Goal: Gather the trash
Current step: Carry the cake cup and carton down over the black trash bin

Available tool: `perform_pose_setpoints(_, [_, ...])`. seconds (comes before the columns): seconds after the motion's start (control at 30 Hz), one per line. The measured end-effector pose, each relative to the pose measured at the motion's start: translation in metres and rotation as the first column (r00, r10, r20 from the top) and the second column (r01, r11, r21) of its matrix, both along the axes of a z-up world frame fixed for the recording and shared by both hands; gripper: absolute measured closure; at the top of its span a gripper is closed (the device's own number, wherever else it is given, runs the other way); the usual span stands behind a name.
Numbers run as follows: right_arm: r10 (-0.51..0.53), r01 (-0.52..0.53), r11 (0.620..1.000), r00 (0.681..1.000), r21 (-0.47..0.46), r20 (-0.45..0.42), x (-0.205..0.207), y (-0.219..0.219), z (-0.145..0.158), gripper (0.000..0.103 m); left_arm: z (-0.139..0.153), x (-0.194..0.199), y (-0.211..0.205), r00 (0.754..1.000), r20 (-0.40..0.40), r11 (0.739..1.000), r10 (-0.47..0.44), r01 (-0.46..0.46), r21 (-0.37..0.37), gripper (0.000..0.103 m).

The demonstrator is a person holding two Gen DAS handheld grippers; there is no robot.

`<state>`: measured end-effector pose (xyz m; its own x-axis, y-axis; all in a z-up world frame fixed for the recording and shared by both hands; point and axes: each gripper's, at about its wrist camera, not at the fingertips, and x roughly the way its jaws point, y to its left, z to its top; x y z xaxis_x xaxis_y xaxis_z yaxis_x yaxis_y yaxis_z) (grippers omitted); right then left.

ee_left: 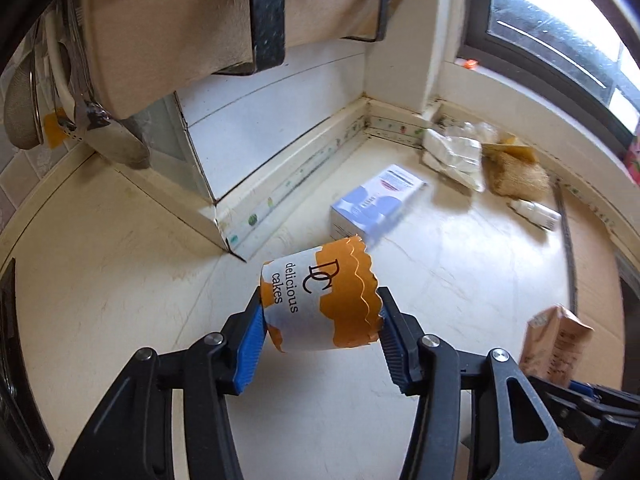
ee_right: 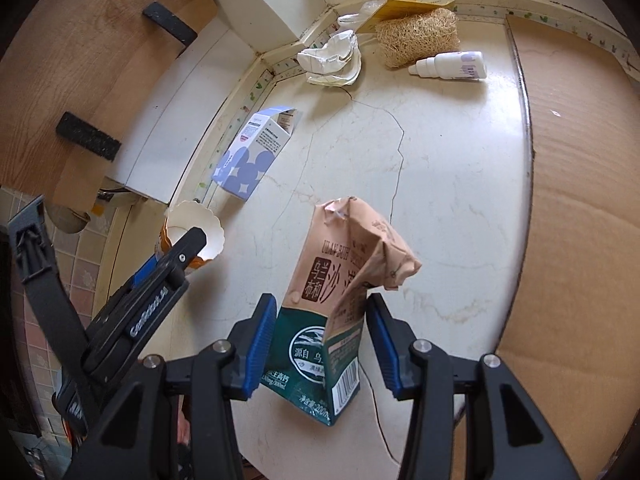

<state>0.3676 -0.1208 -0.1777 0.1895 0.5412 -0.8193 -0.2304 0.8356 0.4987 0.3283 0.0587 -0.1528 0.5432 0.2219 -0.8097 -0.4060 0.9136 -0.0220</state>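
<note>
Nearest my right lens, the crumpled tan-and-green drink carton (ee_right: pixel 340 320) sits pinched between the blue pads of my right gripper (ee_right: pixel 322 344), lifted off the cream marble counter (ee_right: pixel 452 184). Beside it, my left gripper (ee_left: pixel 320 332) has its jaws pressed onto the orange-and-white scalloped paper cake cup (ee_left: pixel 320 300), which lies sideways in the grip, also clear of the counter.

So two pieces of trash are in hand, one per gripper; I judge the collecting partly done, with neither piece yet dropped anywhere (no bin shows in either view).

Left on the counter, by size: the brown corrugated cardboard sheet (ee_right: pixel 580 200) along the far side, which may be a liner and not trash; the blue-and-white spotted small carton box (ee_right: pixel 252 156) lying near the wall edge; the tan fibrous loofah pad (ee_right: pixel 420 36) in the corner; the crumpled white paper wad (ee_right: pixel 332 58) just beside it; and the small white squeeze bottle (ee_right: pixel 448 66) on its side
</note>
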Motion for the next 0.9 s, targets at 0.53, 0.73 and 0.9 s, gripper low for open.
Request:
perform_pose_setpoints(0.53, [-0.007, 0.014, 0.999, 0.988, -0.042, 0.157, -0.086, -0.02, 0.059, 0.056, 0.069, -0.101, -0.047, 0.981, 0.1, 0.983, -0.168, 0.174, -0.059, 0.053])
perform_pose_setpoints(0.73, [0.019, -0.011, 0.999, 0.985, -0.052, 0.17, -0.129, -0.024, 0.068, 0.056, 0.086, -0.139, -0.055, 0.964, 0.14, 0.972, -0.226, 0.233, -0.037, 0.053])
perform_pose_setpoints(0.9, [0.059, -0.048, 0.997, 0.981, -0.065, 0.187, -0.166, -0.019, 0.069, 0.057, 0.092, -0.167, -0.058, 0.95, 0.158, 0.961, -0.269, 0.275, -0.016, 0.053])
